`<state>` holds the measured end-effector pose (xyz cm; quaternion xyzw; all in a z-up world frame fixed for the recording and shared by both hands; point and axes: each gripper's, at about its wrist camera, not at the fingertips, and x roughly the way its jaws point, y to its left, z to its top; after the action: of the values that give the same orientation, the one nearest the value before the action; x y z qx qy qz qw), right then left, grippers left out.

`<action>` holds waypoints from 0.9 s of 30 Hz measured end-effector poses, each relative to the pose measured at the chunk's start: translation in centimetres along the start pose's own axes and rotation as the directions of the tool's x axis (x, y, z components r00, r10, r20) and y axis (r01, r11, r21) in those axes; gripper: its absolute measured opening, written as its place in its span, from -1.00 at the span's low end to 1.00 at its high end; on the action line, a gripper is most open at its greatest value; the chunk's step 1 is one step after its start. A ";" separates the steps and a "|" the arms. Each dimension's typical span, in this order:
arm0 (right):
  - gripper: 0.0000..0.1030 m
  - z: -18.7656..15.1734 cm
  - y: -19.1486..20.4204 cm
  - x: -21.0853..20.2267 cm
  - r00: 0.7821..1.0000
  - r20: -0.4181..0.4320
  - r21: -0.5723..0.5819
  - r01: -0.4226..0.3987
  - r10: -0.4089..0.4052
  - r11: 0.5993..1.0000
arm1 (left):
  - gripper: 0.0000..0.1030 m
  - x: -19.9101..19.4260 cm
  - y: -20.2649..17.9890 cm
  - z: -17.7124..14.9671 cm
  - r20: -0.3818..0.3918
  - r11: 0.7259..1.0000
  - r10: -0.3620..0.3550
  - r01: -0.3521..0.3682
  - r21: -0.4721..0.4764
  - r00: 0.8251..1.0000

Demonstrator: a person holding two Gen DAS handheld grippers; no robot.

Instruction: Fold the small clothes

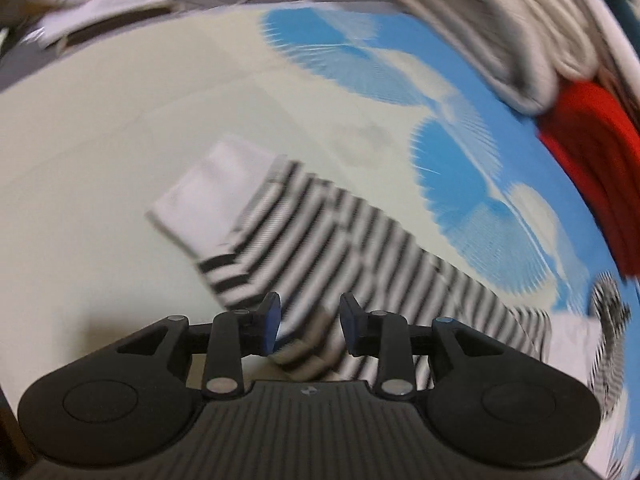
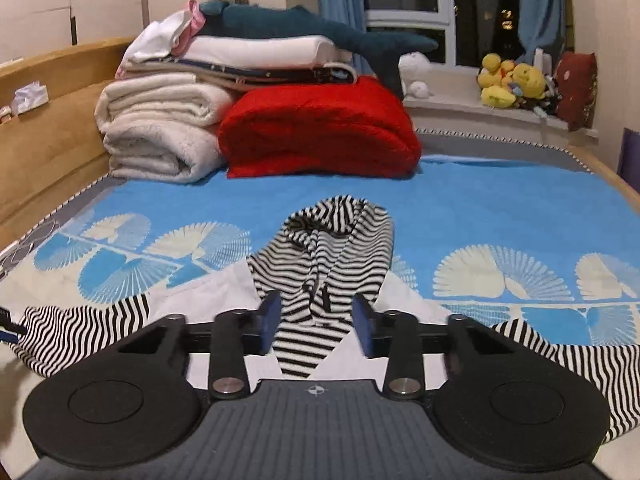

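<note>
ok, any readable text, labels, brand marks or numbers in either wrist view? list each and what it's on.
None readable in either view.
Right gripper: a small crosshair mark on its grey body, a symbol with no letters.
Left gripper: the same kind of mark, blurred.
Striped hooded top: stripes only, no print visible.
Blue and cream bedspread: fan pattern, no words.
Red cushion on the windowsill: pale spots, too small to tell whether any is lettering.

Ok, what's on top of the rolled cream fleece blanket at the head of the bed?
On the rolled cream fleece blanket lie folded white and patterned linens, topped by a dark teal plush shark. The red folded blanket covers the stack's lower right side.
</note>
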<state>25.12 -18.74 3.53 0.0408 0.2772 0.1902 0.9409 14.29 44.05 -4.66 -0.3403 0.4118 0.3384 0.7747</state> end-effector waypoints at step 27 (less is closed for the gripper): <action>-0.35 -3.0 -4.6 -1.3 0.982 -0.133 0.083 0.144 -0.132 0.986 | -0.98 -4.9 -7.6 -3.4 0.199 0.993 0.021 -0.045 0.113 0.980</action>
<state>24.06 -23.51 0.80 0.0525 0.3473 0.1136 0.9294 16.88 36.04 0.02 -0.2525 0.3577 0.3586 0.8244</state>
